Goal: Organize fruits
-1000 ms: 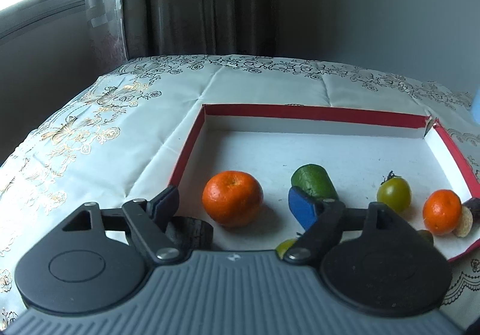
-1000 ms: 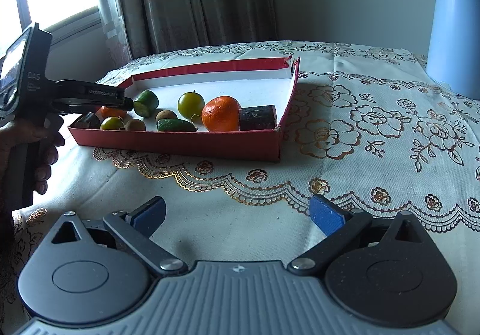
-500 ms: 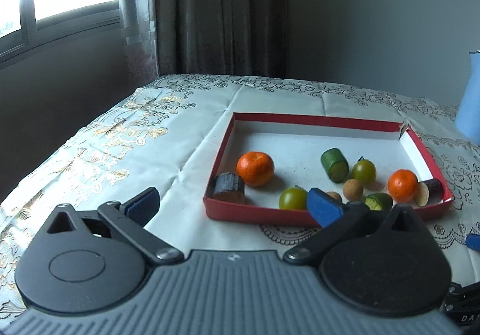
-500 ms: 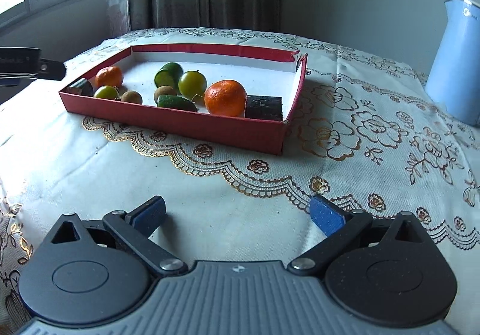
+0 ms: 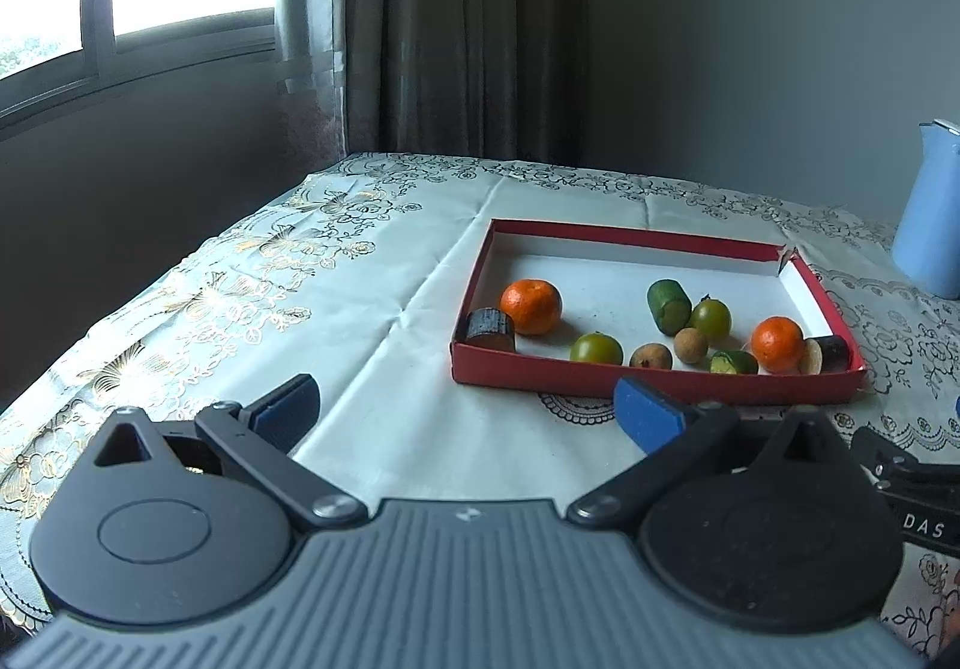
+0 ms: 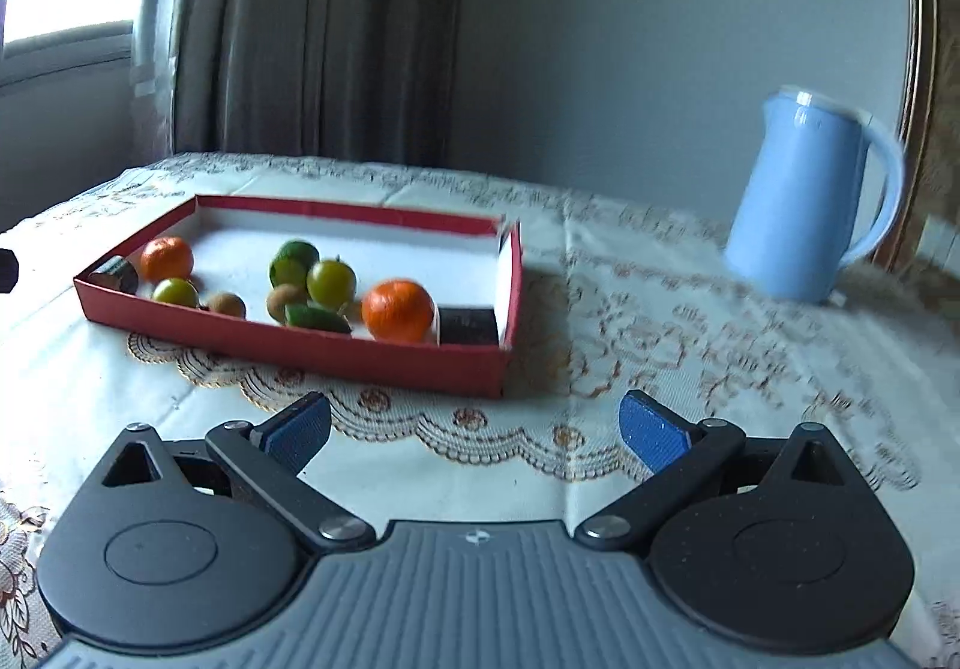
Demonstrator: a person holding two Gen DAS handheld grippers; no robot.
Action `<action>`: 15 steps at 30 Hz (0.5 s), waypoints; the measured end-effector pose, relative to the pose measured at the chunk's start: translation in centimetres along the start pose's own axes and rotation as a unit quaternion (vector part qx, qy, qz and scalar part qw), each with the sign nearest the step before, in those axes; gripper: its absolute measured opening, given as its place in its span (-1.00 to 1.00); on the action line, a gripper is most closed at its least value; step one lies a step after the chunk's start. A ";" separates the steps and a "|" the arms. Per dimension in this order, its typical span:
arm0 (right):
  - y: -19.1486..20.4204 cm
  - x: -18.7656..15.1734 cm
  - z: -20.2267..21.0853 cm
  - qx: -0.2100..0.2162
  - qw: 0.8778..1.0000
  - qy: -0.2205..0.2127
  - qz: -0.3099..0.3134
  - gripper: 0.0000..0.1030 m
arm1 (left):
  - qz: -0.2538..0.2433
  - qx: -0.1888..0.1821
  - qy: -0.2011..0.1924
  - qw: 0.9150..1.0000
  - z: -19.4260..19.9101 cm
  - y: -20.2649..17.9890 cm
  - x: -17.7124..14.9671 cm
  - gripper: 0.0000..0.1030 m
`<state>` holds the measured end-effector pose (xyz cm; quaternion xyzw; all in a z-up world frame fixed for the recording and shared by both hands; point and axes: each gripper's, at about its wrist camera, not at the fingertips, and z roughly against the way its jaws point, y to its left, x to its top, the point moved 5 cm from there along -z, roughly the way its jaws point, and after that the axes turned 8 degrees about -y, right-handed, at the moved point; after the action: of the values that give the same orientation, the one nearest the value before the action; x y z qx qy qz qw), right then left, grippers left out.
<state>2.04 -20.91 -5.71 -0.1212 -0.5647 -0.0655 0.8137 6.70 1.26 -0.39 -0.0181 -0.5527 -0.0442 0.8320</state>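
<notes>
Just fruits in red box (image 5: 654,372), both grippers empty

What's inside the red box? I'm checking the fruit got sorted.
The red box holds two oranges, two green tomatoes, cucumber pieces, two small brown fruits and dark chunks. Its near wall hides their bottoms.

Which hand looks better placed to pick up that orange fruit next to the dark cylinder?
Probably the left. The left gripper faces the red cardboard tray's near wall, with that orange tangerine just beyond. From the right gripper it lies at the tray's far end. Both jaws are open.
</notes>
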 end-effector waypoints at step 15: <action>5.7 1.5 3.6 0.041 0.999 -0.029 0.015 1.00 | 0.015 -0.008 -0.004 1.000 1.9 1.6 -0.6 1.00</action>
<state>0.64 -14.44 -3.82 -0.0977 -0.5887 -0.0263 0.8020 4.89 3.07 -0.19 -0.0330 -0.5557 -0.0365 0.8299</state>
